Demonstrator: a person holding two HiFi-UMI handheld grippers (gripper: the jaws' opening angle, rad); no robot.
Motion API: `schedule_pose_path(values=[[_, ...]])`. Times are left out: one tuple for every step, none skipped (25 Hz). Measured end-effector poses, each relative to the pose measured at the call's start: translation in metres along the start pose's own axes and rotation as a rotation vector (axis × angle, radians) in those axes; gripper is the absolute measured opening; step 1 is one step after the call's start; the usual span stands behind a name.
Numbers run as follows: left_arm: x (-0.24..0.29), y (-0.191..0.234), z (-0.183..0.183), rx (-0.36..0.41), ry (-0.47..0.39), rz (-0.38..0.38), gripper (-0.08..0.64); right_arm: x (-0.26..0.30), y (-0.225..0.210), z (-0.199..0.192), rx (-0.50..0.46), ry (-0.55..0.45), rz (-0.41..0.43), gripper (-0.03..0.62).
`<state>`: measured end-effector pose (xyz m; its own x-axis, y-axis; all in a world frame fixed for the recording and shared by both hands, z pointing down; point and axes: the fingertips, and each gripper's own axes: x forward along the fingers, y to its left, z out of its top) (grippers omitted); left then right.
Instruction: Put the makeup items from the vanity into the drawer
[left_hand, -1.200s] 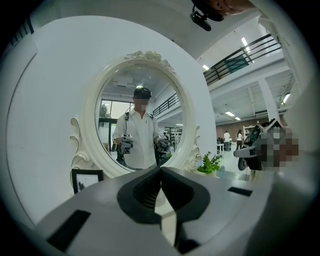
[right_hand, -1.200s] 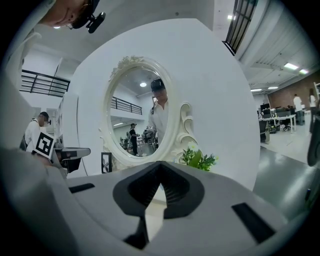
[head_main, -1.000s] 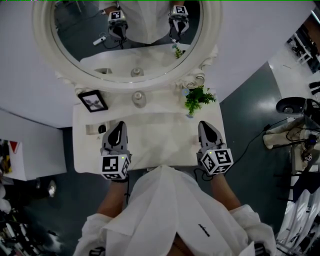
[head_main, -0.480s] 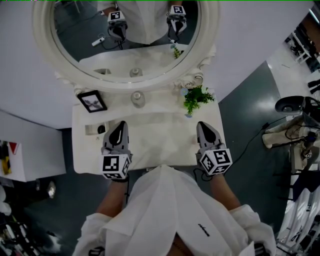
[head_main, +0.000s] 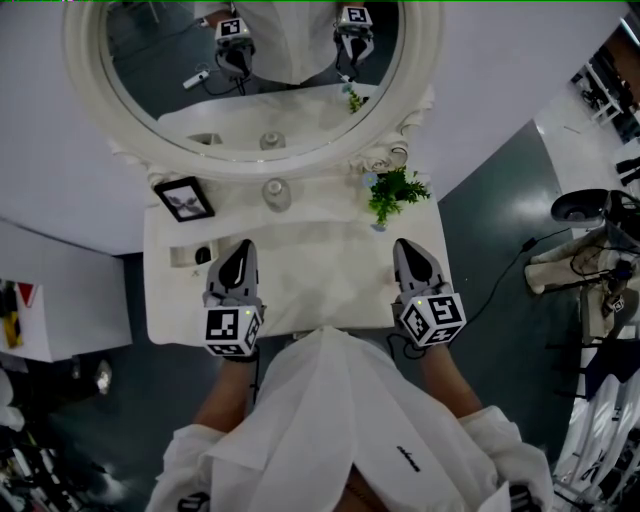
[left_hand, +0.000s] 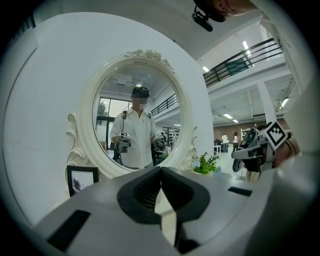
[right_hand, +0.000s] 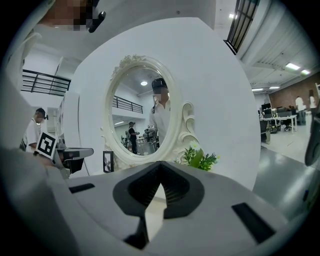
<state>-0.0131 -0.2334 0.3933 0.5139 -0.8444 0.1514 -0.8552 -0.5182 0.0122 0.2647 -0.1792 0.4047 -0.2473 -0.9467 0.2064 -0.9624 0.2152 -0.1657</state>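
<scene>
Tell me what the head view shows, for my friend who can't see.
A person holds the left tool and right tool, both shut and empty, over a white vanity. Behind them stand an oval mirror, a framed picture, a round jar and a green plant.

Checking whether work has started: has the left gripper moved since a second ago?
No. The grey left gripper keeps its place below the black picture frame on the white vanity.

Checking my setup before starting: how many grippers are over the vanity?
2: the left gripper over the left half of the vanity, the right gripper over its right half, both shut, empty. The mirror only reflects them.
</scene>
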Motion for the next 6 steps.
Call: schedule_pose_path(values=[[0.0005,0.0000,-0.0003,0.000,0.000,-0.001,0.028,0.0006,0.0000,-0.0002,0.003,0.000,0.000,0.017],[0.0009,-0.0001,-0.0005,-0.001,0.001,-0.001,0.028,0.0011,-0.0001,-0.0003,0.004,0.000,0.000,0.017],[0.0014,-0.0001,-0.0006,-0.001,0.002,-0.002,0.028,0.0017,-0.0001,-0.0003,0.004,0.000,-0.001,0.017],[0.0019,0.0000,-0.0003,-0.001,0.002,-0.003,0.028,0.0023,0.0001,-0.0002,0.002,0.000,-0.001,0.017],[0.0024,0.0002,0.0001,-0.001,0.002,-0.004,0.028,0.0030,0.0004,0.0001,-0.001,0.001,0.000,0.017],[0.0029,0.0004,0.0006,0.000,0.002,-0.004,0.028,0.0038,0.0008,0.0004,-0.003,0.001,0.000,0.017]])
